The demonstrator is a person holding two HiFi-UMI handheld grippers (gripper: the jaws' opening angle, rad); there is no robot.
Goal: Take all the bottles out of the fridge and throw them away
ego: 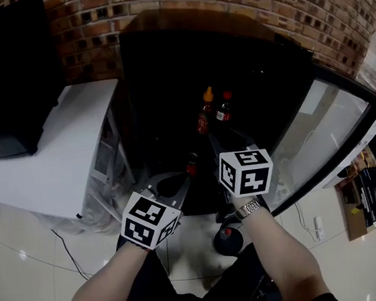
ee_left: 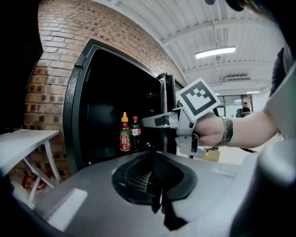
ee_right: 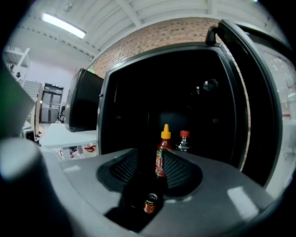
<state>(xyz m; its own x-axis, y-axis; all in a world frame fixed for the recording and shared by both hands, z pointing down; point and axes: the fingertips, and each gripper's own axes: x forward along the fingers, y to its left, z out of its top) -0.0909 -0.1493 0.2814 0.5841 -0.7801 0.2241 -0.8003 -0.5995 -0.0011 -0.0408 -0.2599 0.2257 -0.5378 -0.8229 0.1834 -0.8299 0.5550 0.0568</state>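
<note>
The black fridge (ego: 141, 84) stands open. On a shelf inside are a red sauce bottle with a yellow cap (ego: 205, 114) (ee_left: 125, 134) (ee_right: 162, 155) and, to its right, a dark bottle with a red cap (ego: 223, 109) (ee_left: 135, 133) (ee_right: 183, 141). A third small bottle with a red label (ego: 191, 166) (ee_right: 150, 203) sits lower, in front of them. My right gripper (ego: 217, 140) (ee_left: 145, 121) (ee_right: 148, 185) points at the shelf, jaws apart, nothing between them. My left gripper (ego: 181, 177) (ee_left: 156, 194) hangs lower left, jaws together and empty.
The fridge's glass door (ego: 314, 132) swings out to the right. A white table (ego: 53, 155) carrying a black appliance (ego: 4, 79) stands on the left. On the floor under my right wrist is a dark round thing with a red spot (ego: 226, 236). Boxes (ego: 365, 194) lie far right.
</note>
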